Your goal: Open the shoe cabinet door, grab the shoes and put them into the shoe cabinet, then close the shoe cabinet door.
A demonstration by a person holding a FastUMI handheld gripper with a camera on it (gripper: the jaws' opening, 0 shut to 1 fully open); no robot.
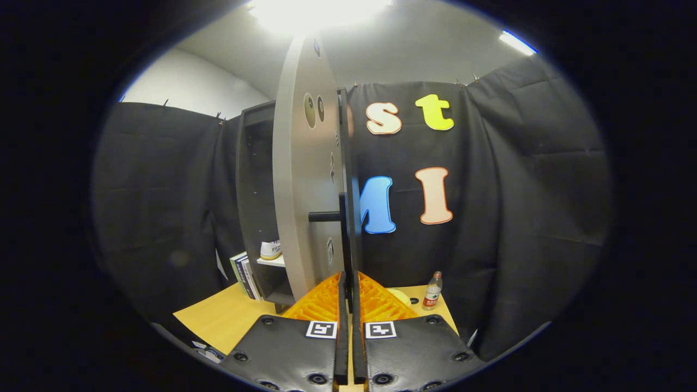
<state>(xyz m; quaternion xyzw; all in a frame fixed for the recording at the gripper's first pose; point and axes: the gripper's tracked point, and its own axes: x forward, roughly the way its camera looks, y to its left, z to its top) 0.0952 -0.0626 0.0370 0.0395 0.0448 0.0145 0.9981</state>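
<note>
The grey cabinet door (302, 179) stands open and I see it almost edge-on, right ahead of the fingers. Its black handle bar (344, 239) runs down between my two orange fingers (321, 302). My gripper (349, 279) is shut on that handle, one finger on each side. Left of the door, the dark shoe cabinet (253, 179) shows its inside. A white shoe (270, 249) rests on a white shelf (272, 262) in the cabinet.
The cabinet stands on a wooden table (228, 318). Some books (244, 275) lean against the cabinet's left side. A small plastic bottle (433, 291) stands on the table to the right of the fingers, with a pale round object (402, 296) beside it.
</note>
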